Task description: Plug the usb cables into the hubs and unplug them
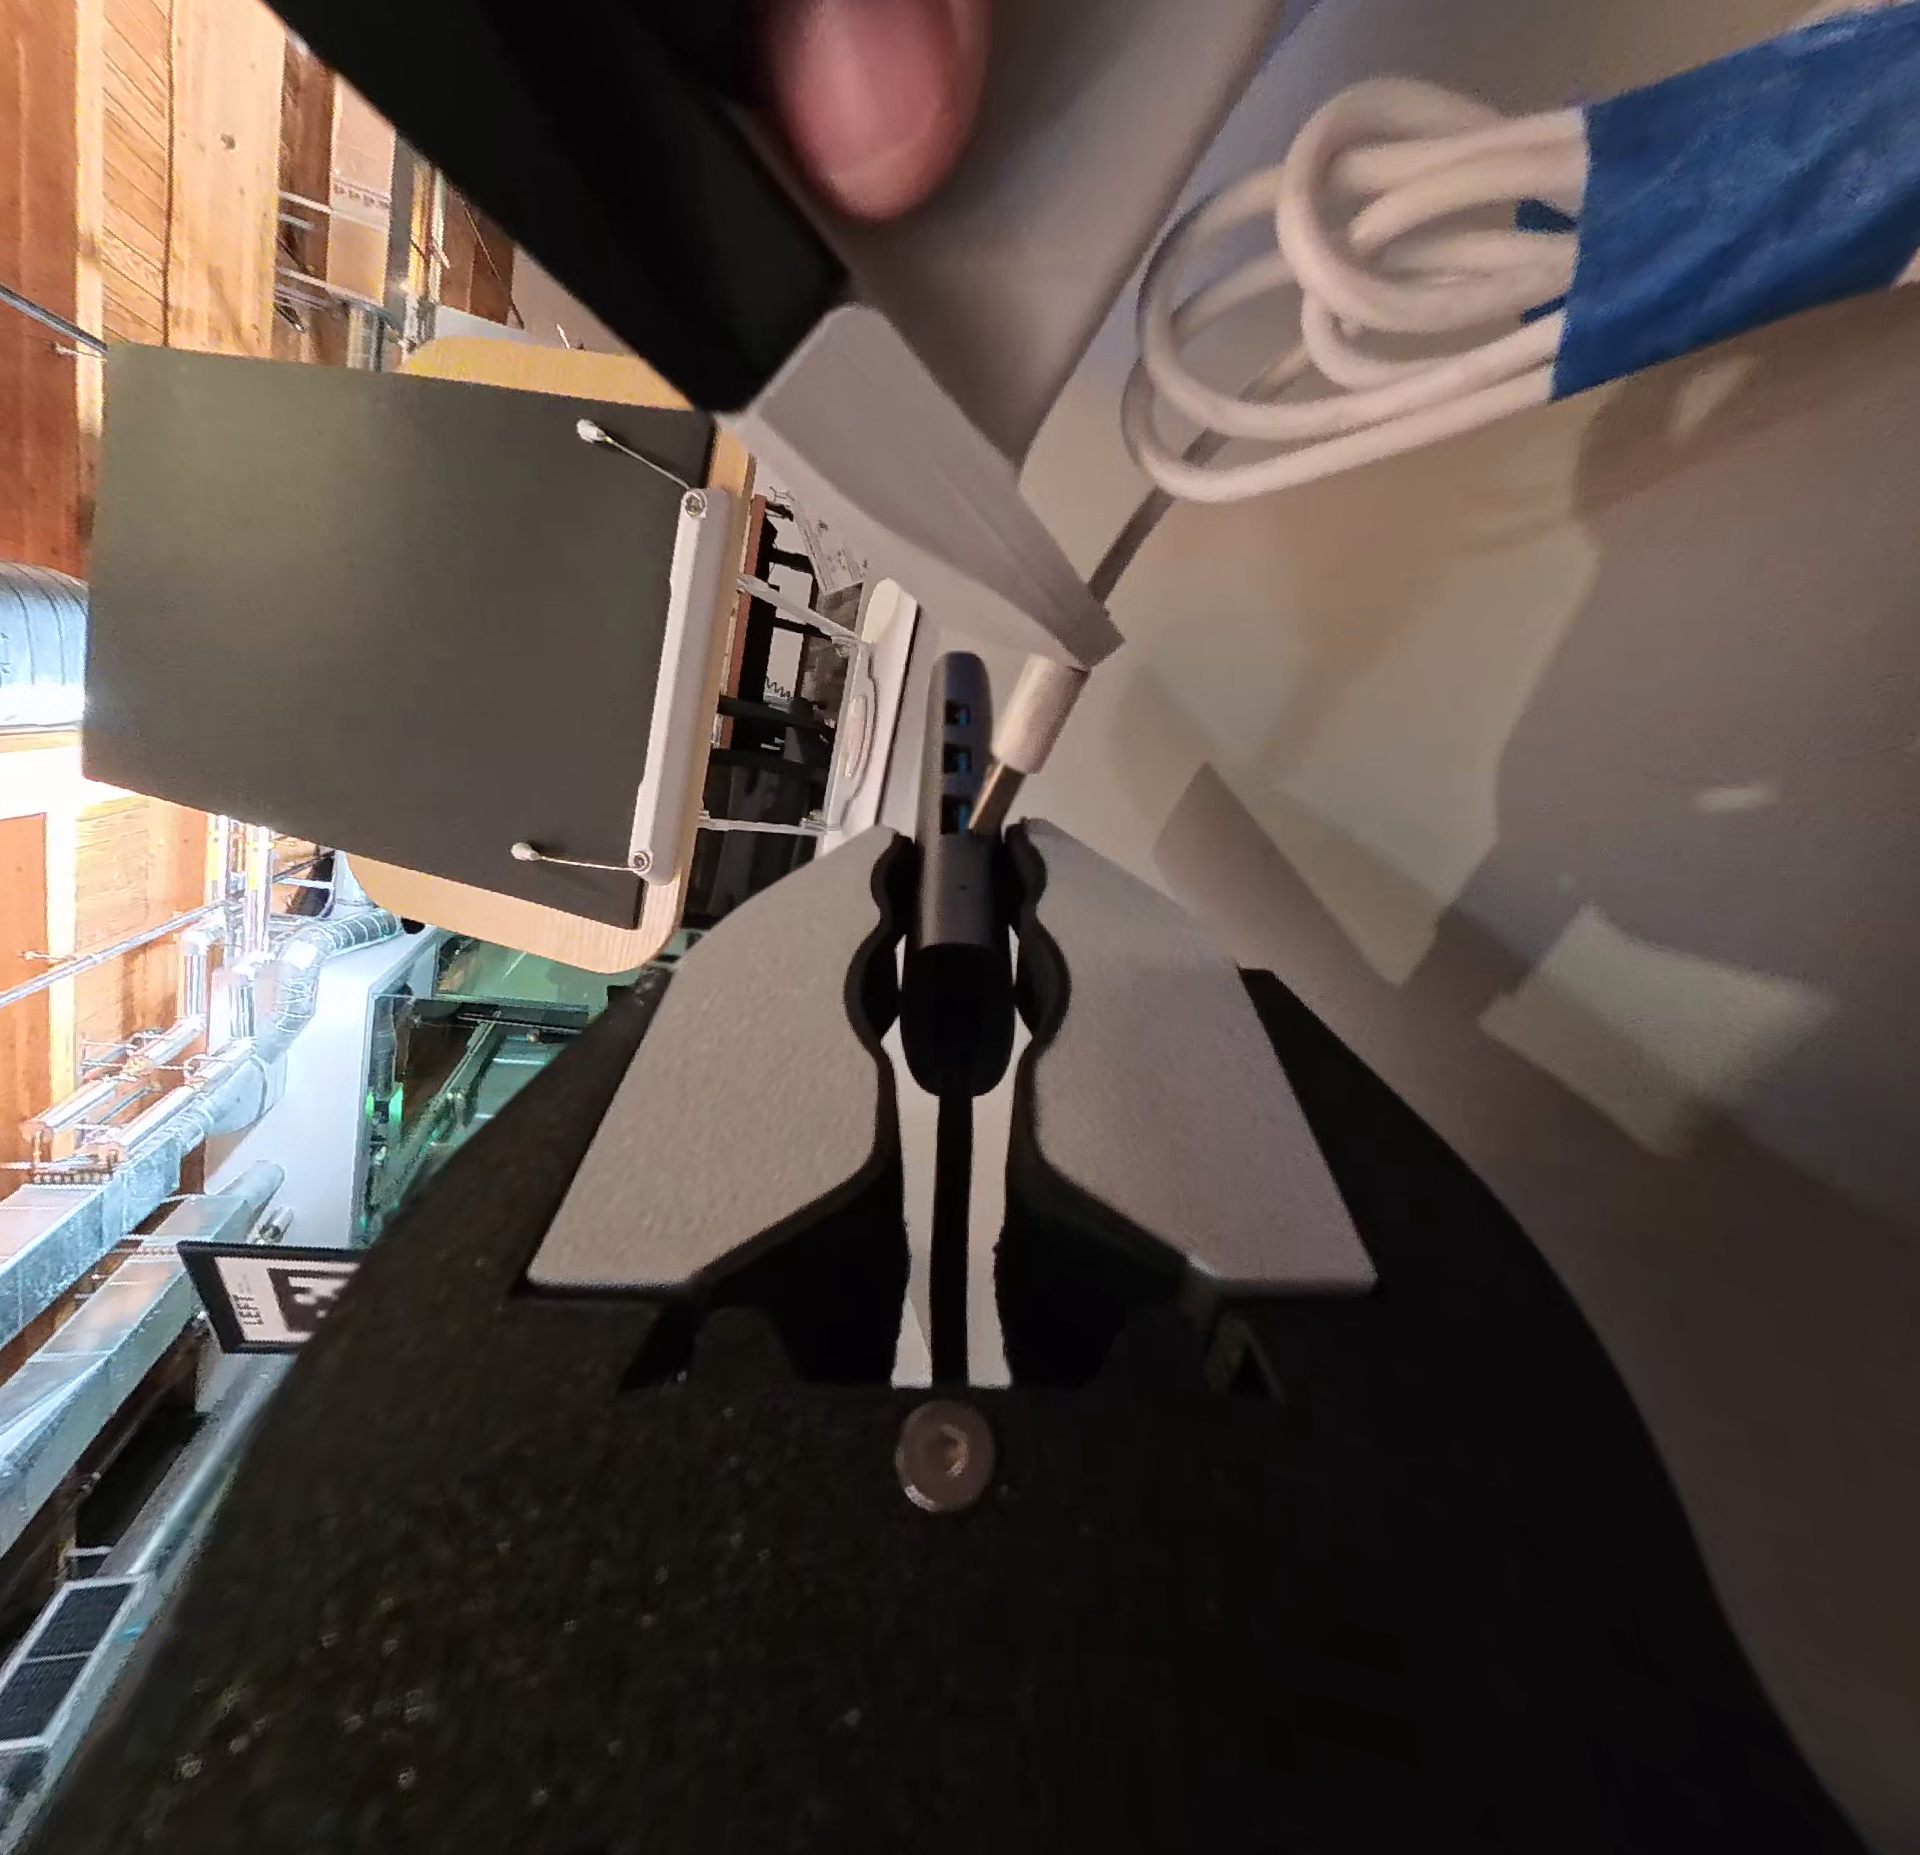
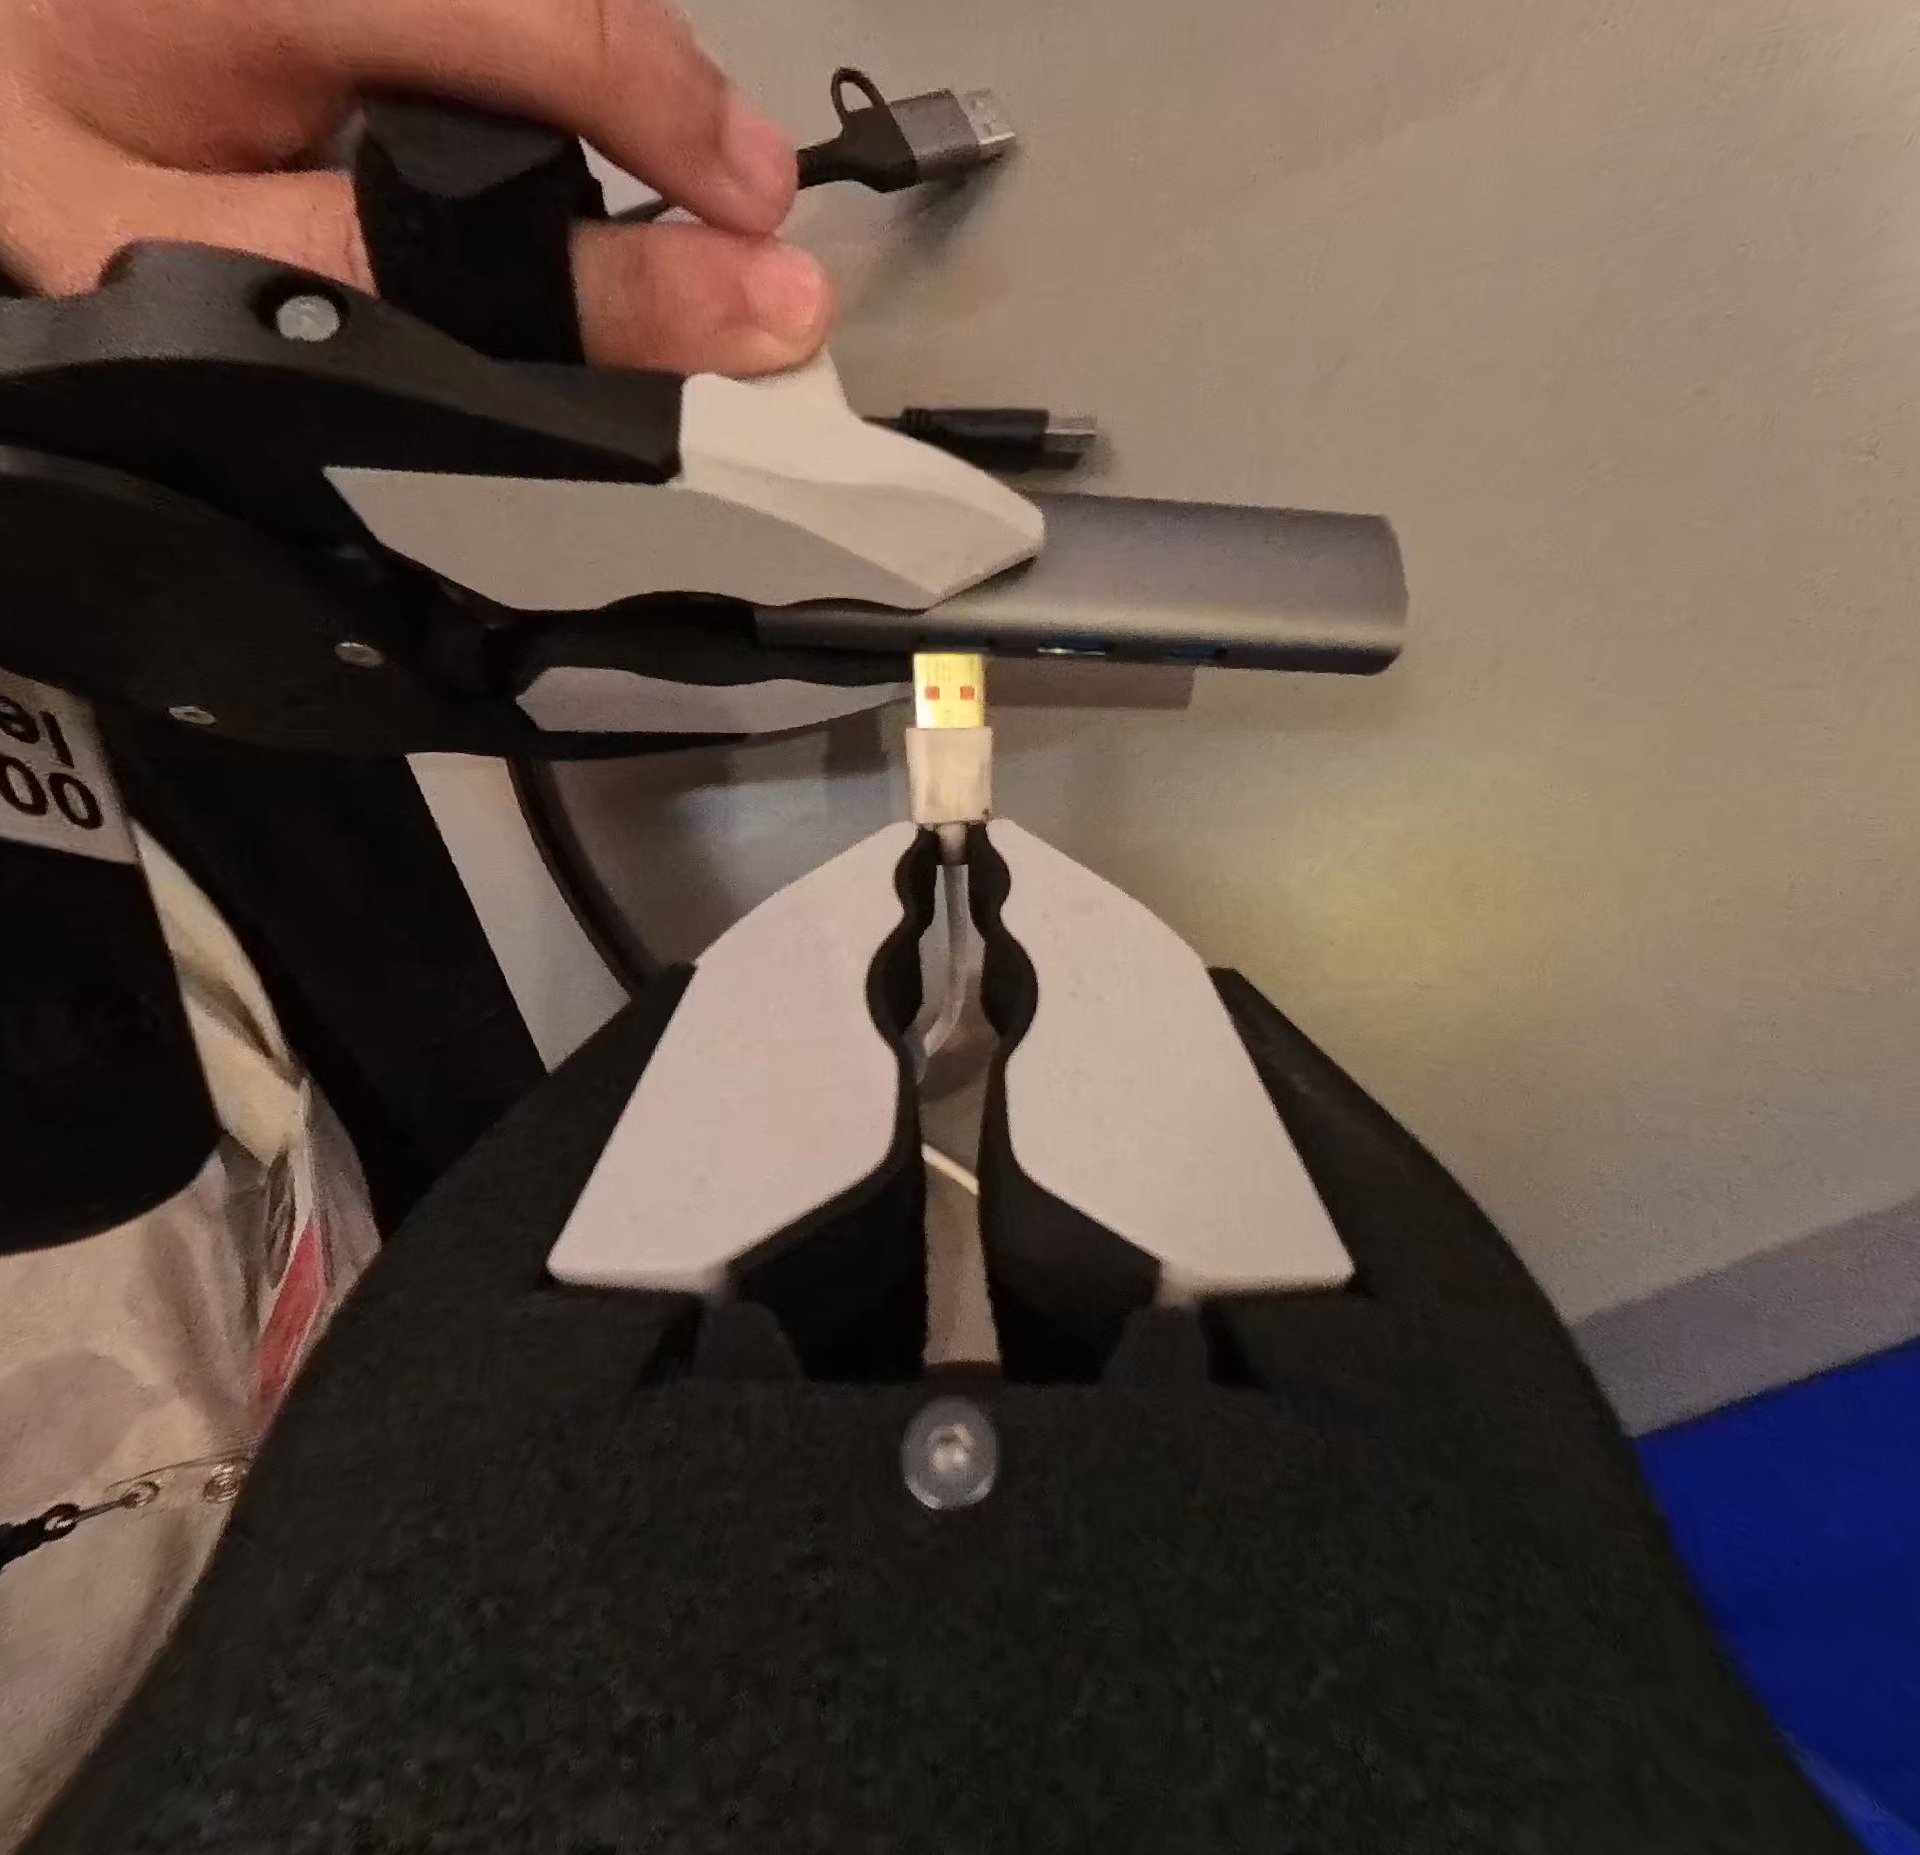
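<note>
Right wrist view: the right gripper (image 2: 951, 839) is closed on a white USB cable's plug (image 2: 948, 766), whose gold metal tip meets the port edge of a slim grey aluminium hub (image 2: 1195, 584) straight ahead of its fingers. The left gripper (image 2: 935, 600) reaches in from the left and is clamped on that hub's near end, lifted off the pale grey table (image 2: 1558, 351). A bundled white cable (image 1: 1351, 278) lies beyond.

1. We see a pale grey worktop (image 2: 1558, 351), matte and plain.
2. On it lies a black cable (image 2: 883, 158) ending in a grey USB plug (image 2: 951, 127).
3. Nearer, a second black plug (image 2: 997, 432) rests flat.
4. We find a coiled white cable (image 1: 1351, 288) beside blue tape (image 1: 1745, 216).
</note>
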The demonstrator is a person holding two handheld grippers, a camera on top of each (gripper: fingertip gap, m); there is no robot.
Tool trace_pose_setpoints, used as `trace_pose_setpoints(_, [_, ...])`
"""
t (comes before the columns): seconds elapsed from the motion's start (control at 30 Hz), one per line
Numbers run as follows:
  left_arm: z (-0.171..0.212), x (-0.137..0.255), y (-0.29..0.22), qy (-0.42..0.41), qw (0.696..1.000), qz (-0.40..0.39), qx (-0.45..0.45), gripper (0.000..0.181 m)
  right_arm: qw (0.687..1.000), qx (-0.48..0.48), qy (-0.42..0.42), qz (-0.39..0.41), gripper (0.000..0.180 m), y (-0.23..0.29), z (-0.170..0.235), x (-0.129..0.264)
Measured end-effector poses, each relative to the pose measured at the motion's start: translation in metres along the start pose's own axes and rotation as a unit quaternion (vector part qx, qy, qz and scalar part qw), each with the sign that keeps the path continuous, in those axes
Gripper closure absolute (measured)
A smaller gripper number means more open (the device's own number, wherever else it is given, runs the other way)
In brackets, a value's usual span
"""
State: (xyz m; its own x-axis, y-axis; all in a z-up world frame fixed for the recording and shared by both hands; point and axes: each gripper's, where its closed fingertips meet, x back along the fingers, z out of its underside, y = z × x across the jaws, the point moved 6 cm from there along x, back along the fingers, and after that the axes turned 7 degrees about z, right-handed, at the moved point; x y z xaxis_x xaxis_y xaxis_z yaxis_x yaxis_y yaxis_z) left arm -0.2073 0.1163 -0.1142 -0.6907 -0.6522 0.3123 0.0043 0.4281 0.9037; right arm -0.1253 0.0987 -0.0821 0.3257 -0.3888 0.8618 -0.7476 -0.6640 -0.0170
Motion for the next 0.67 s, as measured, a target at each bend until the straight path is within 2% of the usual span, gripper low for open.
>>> trace_pose_setpoints(0.17, [-0.0004, 0.0008, -0.0014, 0.01, 0.999, -0.012, -0.039, 0.164, 1.0, -0.001, 0.007, 0.002, 0.174, 0.0, 0.0004, -0.0028])
trace_pose_setpoints(0.67, [-0.0016, -0.0008, -0.0052, 0.014, 0.999, -0.009, -0.051, 0.164, 1.0, -0.006, 0.006, -0.001, 0.174, -0.0009, 0.0008, -0.0008])
